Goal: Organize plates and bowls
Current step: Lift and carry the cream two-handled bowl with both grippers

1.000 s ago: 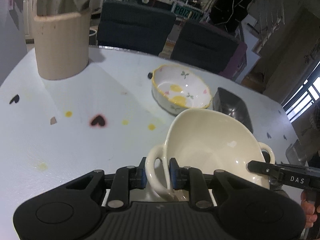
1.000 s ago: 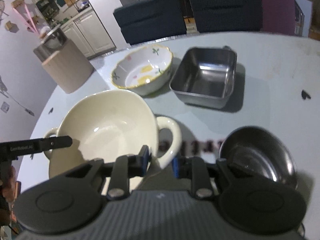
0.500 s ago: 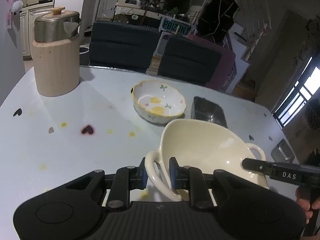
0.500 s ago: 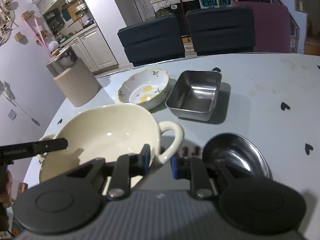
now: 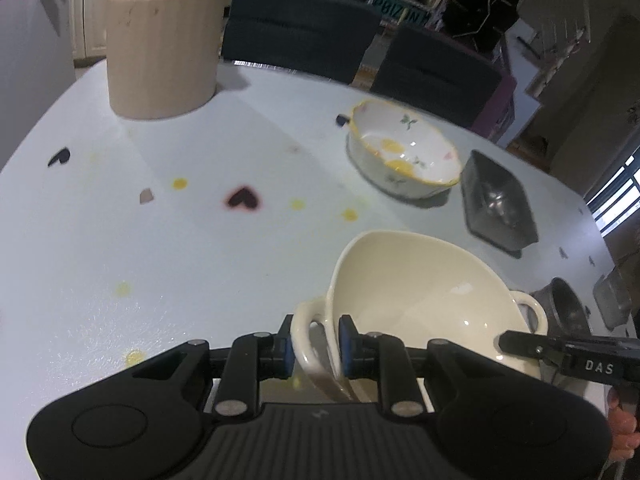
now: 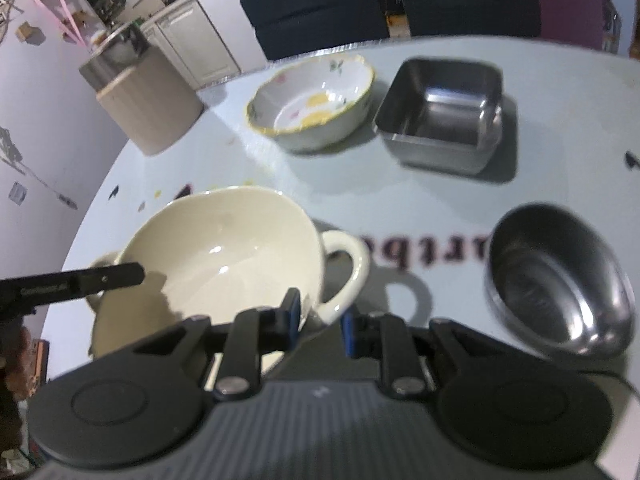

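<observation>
Cream two-handled bowl (image 5: 420,300) carried between both tools, above near part of table (image 5: 160,240). Left hand-held gripper (image 5: 314,344) clamped on left handle; right hand-held gripper (image 6: 320,316) clamped on right handle. Floral bowl (image 6: 312,104) and square steel tray (image 6: 444,112) at far side, touching or nearly so; round steel bowl (image 6: 560,280) near right. Judgement: placement step. Recommend keeping both grips level and lowering evenly, with handles clear of round steel bowl. Release only once base is seated.
</observation>
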A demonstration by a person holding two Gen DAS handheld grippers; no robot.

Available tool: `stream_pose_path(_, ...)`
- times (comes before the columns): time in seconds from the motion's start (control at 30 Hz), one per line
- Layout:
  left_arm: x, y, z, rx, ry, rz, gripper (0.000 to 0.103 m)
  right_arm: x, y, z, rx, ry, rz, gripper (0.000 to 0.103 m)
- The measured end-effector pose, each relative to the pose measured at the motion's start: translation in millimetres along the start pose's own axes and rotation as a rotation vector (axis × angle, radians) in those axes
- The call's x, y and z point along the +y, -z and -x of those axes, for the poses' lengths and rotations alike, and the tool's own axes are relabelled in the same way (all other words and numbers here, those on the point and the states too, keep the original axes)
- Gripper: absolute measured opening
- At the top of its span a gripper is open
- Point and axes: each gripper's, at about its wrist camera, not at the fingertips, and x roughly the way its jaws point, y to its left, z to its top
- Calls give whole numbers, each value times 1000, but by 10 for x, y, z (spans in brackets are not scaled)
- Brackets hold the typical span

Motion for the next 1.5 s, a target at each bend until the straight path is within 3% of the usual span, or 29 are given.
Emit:
stream_pose_path(0.17,46,-13,-50,-1,13,-4,22,-46,14,-107,58,-47,-42,25)
stream_pose_path(0.27,50,-19,-72,4,20,-6,22,-203,-16,-198,93,-92,-147,25)
stream_pose_path(0.4,85,-28,-93,11,31,-2,22,-355,-94,-282,93,-119,-248,37)
stream_pose_path(0.6,107,-30,-155,25,17,-7,26,-279,-155,-333,82,-109,-176,37)
stream_pose_path(0.63,99,-38,-162,26,16,-12,26,-258,-159,-335,79,-112,-165,36)
stream_pose_path(0.67,98,-41,-167,28,13,-14,26,-263,-175,-335,77,-116,-152,27)
stream_pose_path(0.97,94,-42,-51,2,18,-8,27,-36,-181,-212,43,-75,21,28)
stream_pose_path(1.33,-342,21,571,-113,36,-50,26,0,-91,480,-90,-81,38,28)
stream_pose_path(1.5,-651,138,773,-128,52,-80,26,-106,40,859,-135,-79,11,28)
